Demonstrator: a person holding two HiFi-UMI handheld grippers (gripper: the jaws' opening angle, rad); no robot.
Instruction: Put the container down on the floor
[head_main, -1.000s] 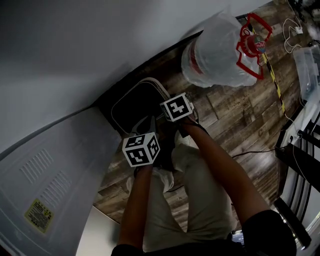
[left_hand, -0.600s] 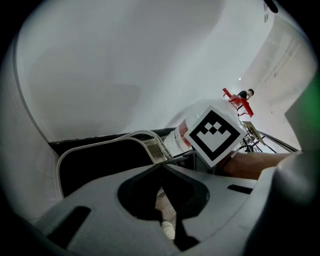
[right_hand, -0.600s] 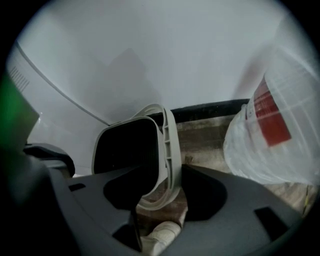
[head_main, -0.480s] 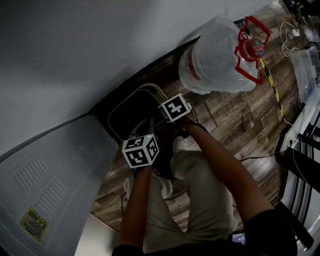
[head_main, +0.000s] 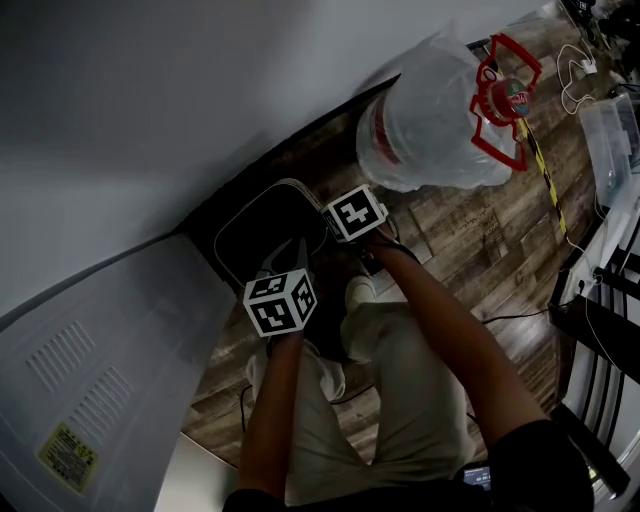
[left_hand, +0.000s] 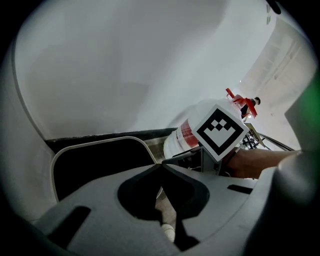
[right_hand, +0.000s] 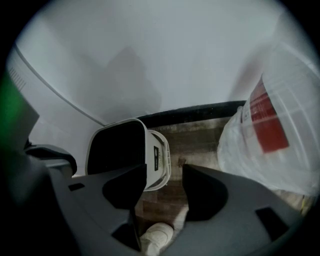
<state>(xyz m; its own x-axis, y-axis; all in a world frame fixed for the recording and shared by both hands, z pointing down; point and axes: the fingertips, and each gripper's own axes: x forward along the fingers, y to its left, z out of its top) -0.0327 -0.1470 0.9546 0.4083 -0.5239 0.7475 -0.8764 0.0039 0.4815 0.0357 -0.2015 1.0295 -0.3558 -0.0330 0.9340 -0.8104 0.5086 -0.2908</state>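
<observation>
— Where is the container?

— The white-rimmed plastic container (head_main: 293, 183) stands on the brown wood-plank floor (head_main: 470, 240), left of centre in the head view. It is close by the dark strip at the foot of the white wall (head_main: 150, 100). The area within its rim is dark; I cannot tell whether that is a lid or the hollow inside.

— Is either gripper on it?

— No. The left tongs (left_hand: 162, 166) are closed, tip against tip, with nothing between them. The container's rim shows beyond them at the left of the left gripper view. The right tongs (right_hand: 164, 172) are opening, with the jaws well apart and the pads pressing on nothing. Through the gap in the right gripper view show the container's white side and bare floor beyond it.

— Where are the grippers in the head view?

— Near the middle, over the container's lower right edge. The left marker cube (head_main: 281, 301) is lower and further left than the right marker cube (head_main: 354, 213). The person's forearms run from them down to the bottom edge.

— What else is around?

— A big clear plastic water jug with a red label and red handle (head_main: 430, 120) sits at the upper right, near the container but apart from it. A white shoe (head_main: 360, 291) shows just below the right cube. A white panel with vent slots and a yellow sticker (head_main: 90, 400) fills the lower left. A black-and-yellow tape strip (head_main: 548, 170) crosses the floor right of the jug.
</observation>
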